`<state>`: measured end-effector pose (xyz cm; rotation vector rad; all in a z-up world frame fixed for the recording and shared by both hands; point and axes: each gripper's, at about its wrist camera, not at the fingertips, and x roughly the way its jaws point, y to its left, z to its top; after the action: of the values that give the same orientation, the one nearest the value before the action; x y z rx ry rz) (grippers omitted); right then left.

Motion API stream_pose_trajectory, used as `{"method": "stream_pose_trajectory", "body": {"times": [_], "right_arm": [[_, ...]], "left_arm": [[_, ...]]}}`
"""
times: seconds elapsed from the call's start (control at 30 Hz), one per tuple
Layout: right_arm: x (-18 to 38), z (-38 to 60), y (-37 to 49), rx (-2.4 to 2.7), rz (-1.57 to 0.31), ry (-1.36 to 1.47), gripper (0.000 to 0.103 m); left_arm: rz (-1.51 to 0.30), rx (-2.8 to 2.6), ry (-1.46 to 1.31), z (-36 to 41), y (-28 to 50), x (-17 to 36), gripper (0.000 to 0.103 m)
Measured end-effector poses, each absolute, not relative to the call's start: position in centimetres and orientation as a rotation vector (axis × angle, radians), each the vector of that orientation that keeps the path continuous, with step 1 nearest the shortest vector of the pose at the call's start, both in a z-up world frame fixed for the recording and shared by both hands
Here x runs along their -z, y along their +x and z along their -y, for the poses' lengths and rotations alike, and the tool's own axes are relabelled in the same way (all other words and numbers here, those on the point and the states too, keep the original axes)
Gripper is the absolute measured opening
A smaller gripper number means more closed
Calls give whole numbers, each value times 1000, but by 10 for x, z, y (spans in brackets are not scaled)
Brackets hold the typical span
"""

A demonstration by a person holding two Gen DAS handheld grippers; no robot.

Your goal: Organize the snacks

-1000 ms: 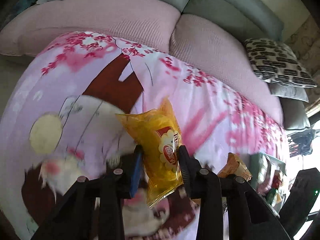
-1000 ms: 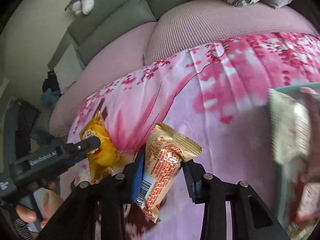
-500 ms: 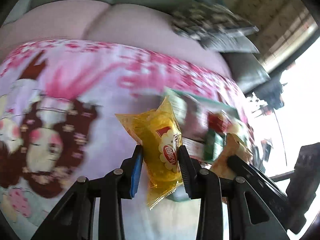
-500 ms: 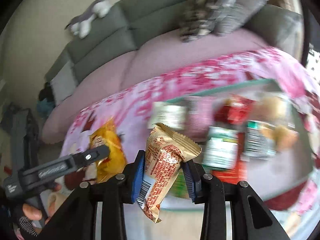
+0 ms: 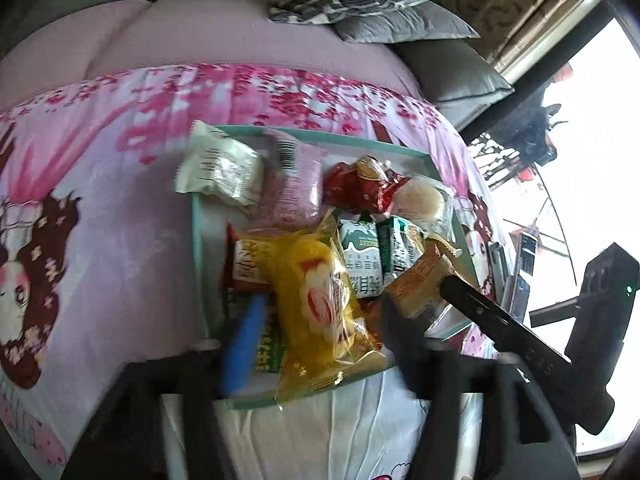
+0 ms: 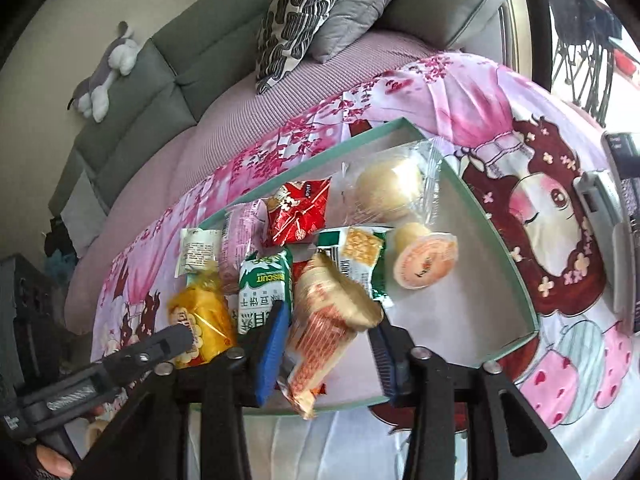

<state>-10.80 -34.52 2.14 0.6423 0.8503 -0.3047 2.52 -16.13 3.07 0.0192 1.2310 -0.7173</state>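
- The left gripper hangs over the teal-rimmed tray; its jaws have just been opening and stand released, with the yellow snack bag loose between them, clear of the blue pad at 9 o'clock and over the tray's near edge
- The right gripper is also over the tray; its jaws have just been opening too, and the tan-and-red wafer pack sits tilted between them, a gap showing on its 3 o'clock side; whether it touches the blue pad at 9 o'clock I cannot tell
- In the right wrist view the tray holds a green biscuit pack at 10 o'clock of the wafer pack, a red packet at 12 o'clock, a wrapped round bun at 1 o'clock and a jelly cup at 2 o'clock
- A white packet and a pink packet lie over the tray's far left corner
- The tray rests on a pink printed blanket spread over a sofa, with a patterned cushion behind
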Motion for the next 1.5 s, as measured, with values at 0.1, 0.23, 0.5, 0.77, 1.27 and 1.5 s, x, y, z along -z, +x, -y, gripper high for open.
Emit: {"method": "stream_pose_trajectory", "body": {"times": [0.1,0.23,0.5,0.77,1.27,1.5], "right_arm": [[-24,340,-114,309,-850,621,66],[-29,326,-125,321,-850,566,76],[-28,280,-137,332,-856,446,103],[-29,250,-136,326,-872,357,103],[-24,242,-130,340,-895,330,103],[-22,243,-128,346,-900,330,103]], "left_arm": [[-1202,664,18,147,17,-38,71],[-1114,542,47,117,4,-47,89],[-982,271,227,73,-23,-42,90],[-1002,211,207,49,-38,-31,90],[-1007,170,217,48,-40,-24,90],[-1014,169,218,49,-39,-22,90]]}}
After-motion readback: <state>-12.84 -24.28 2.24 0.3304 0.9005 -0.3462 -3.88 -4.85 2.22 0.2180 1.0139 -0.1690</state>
